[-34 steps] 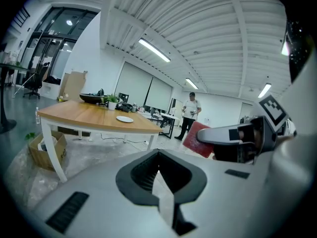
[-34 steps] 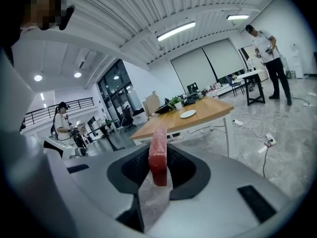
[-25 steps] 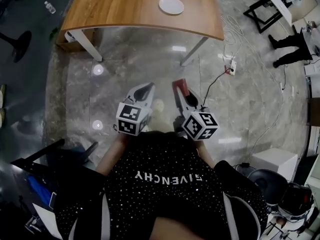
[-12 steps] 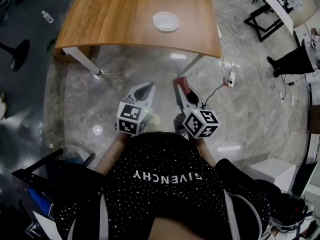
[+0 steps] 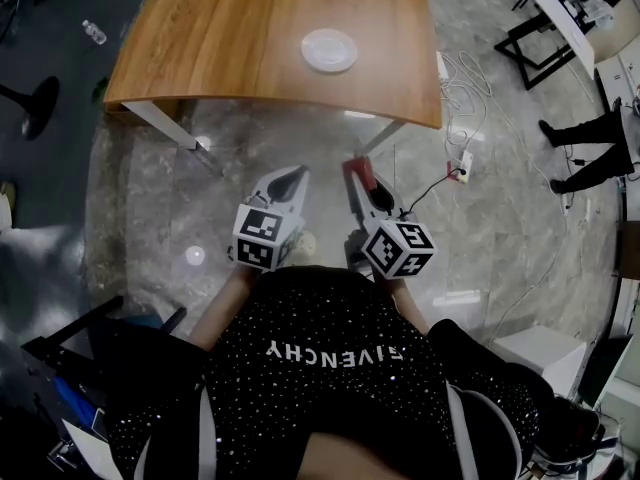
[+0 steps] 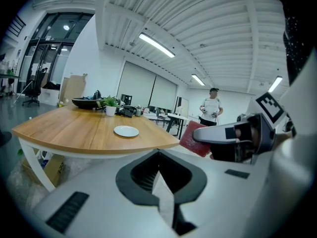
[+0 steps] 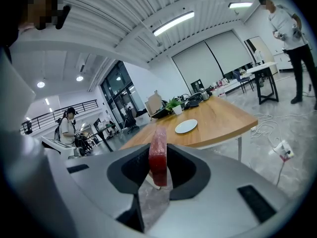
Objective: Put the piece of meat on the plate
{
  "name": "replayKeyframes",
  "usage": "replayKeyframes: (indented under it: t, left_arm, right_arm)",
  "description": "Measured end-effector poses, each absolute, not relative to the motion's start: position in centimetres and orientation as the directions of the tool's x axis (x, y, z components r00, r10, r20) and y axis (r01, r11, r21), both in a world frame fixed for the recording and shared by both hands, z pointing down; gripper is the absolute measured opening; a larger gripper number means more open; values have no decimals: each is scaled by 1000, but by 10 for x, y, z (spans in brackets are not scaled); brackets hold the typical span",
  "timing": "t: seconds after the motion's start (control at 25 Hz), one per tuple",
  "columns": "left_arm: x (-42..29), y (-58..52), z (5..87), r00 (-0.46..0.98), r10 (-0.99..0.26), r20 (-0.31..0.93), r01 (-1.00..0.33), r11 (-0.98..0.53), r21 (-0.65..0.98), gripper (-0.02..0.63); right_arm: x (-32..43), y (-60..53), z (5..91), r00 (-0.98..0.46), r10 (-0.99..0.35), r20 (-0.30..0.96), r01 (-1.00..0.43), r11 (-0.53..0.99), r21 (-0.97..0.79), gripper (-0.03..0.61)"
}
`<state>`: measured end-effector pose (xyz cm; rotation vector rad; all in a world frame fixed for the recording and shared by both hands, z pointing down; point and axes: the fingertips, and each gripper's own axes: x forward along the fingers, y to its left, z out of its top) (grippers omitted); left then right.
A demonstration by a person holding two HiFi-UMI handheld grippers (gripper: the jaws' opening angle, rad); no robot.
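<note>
The worktop (image 5: 230, 38) with its plate (image 5: 329, 50) has drawn nearer; the right claw (image 5: 366, 188) grips the piece of meat (image 7: 158, 152), and the left claw (image 5: 291, 176) is clenched together.

Open-plan office or lab hall: broad wooden table (image 5: 230, 48), polished stone floor (image 5: 300, 158), ribbed ceiling (image 6: 223, 38) with strip lights (image 6: 156, 44), glazed front (image 6: 49, 48), more desks (image 5: 560, 10) and office chairs (image 6: 33, 90) behind, cables (image 5: 470, 63) trailing to a power strip (image 5: 463, 158).

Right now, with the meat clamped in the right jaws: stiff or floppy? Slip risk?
Probably stiff: the piece of meat stands upright in the right gripper without drooping. Likely light, since it looks like a thin slab. Only its lower end sits between the jaws, so a jolt could pivot it.
</note>
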<state>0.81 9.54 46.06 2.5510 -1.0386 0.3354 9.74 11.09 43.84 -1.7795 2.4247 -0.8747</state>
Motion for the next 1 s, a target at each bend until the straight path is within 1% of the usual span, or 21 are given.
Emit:
replayKeyframes:
  t: [0.32,0.48,1.0]
  left_arm:
    - [19,93,468,684,-647,338,-726,-649,228,6]
    - [24,98,474,673,-650,354,-736,-635,235,6]
    - [19,92,475,651,-660,375,-756,-610,237,6]
  right_arm:
    - [115,109,451,-348,-889,298,-870,188,-456,95]
    - [122,113,455,-350,-887,301,-866,184,-465,95]
    - [125,113,454,-350,-893,284,-853,178,-490,95]
